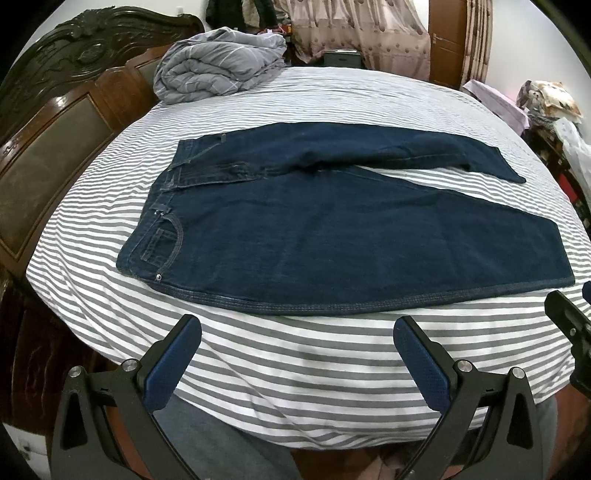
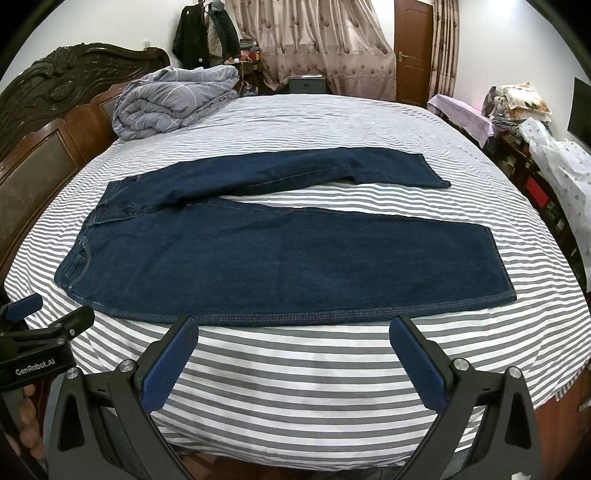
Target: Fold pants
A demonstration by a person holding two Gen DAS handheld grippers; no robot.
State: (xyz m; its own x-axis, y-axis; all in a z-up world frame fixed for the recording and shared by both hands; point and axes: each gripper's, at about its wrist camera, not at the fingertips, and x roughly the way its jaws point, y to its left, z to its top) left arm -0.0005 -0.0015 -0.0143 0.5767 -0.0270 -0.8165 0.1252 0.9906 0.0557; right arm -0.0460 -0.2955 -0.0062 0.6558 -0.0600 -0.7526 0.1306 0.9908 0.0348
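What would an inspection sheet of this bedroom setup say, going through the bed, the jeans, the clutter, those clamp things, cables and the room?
Surface: bed with a grey and white striped sheet, smooth near the front edge.
Job's things: dark blue jeans lying flat, unfolded, waistband to the left, legs spread apart to the right.
Clutter: grey quilt bundled at the far left corner by the headboard.
Grippers: left hand-held gripper open, above the sheet just short of the jeans; right hand-held gripper open, likewise, holding nothing.
Cables: nothing seen.
Surroundings: patterned curtains, wooden door, jackets hanging on the wall, piled items along the right side.
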